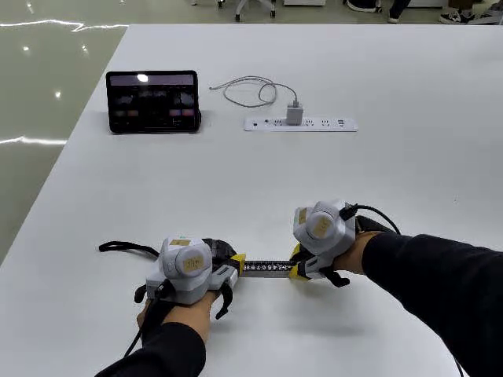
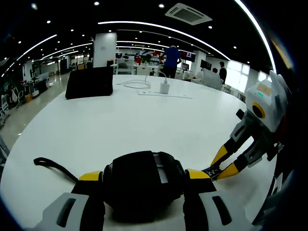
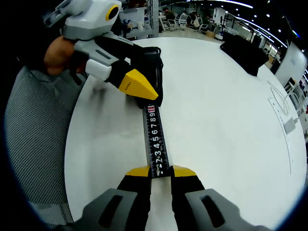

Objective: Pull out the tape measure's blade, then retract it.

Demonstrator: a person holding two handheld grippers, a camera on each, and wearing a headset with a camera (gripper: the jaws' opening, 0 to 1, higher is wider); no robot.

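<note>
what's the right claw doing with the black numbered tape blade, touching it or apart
Touching. The right gripper view shows the right claw pinching the end of the black numbered tape blade between its yellow tips, no gap.

My left fingers (image 2: 91, 176) clamp the black tape measure (image 2: 143, 186) on the surface (image 2: 120, 120). The right gripper (image 2: 222, 164) pinches its blade (image 2: 211, 171).

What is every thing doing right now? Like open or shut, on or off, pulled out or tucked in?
left gripper, shut on the tape measure case.
right gripper, shut on the blade tip.
blade, pulled partway out, numbers showing.
tablet, screen lit, propped up.
charger, plugged into the power strip.
</note>
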